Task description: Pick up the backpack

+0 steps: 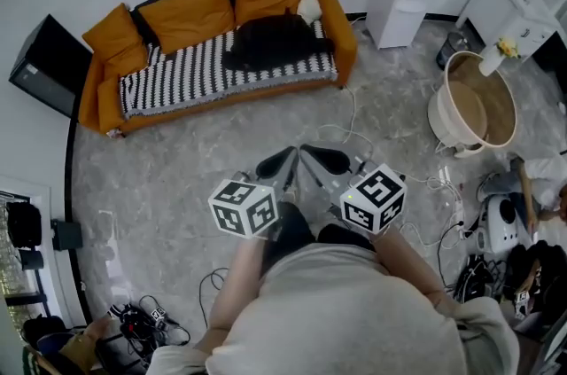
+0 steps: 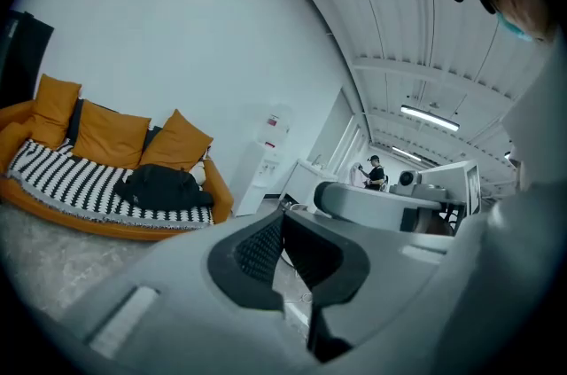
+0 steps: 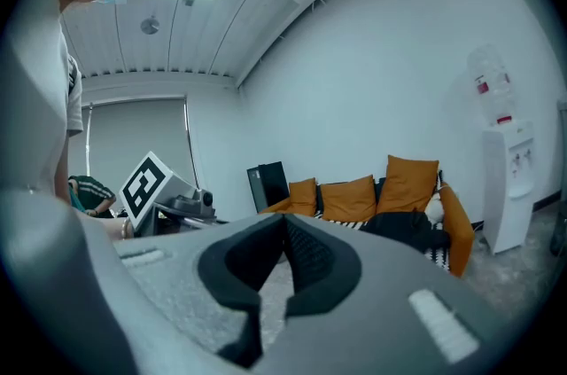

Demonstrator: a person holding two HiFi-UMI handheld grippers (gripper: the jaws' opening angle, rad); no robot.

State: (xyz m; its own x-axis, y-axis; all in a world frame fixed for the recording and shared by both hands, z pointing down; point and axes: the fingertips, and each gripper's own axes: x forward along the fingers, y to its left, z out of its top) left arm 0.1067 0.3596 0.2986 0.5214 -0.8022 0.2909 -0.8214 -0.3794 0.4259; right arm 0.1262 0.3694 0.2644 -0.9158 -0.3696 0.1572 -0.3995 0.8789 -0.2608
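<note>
Backpack [image 1: 275, 41], black, lies on striped cover of orange sofa [image 1: 335, 19], well apart from both grippers. Left gripper [image 1: 276, 162] & right gripper [image 1: 326, 159] side by side over floor, each w/ jaws together, nothing btwn them.

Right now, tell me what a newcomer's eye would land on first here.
The orange sofa against the far wall stands out first, with its black-and-white striped cover and the black backpack lying on the seat. Nearer, over the open floor, the left claw and right claw point toward it side by side, both shut and empty.
</note>
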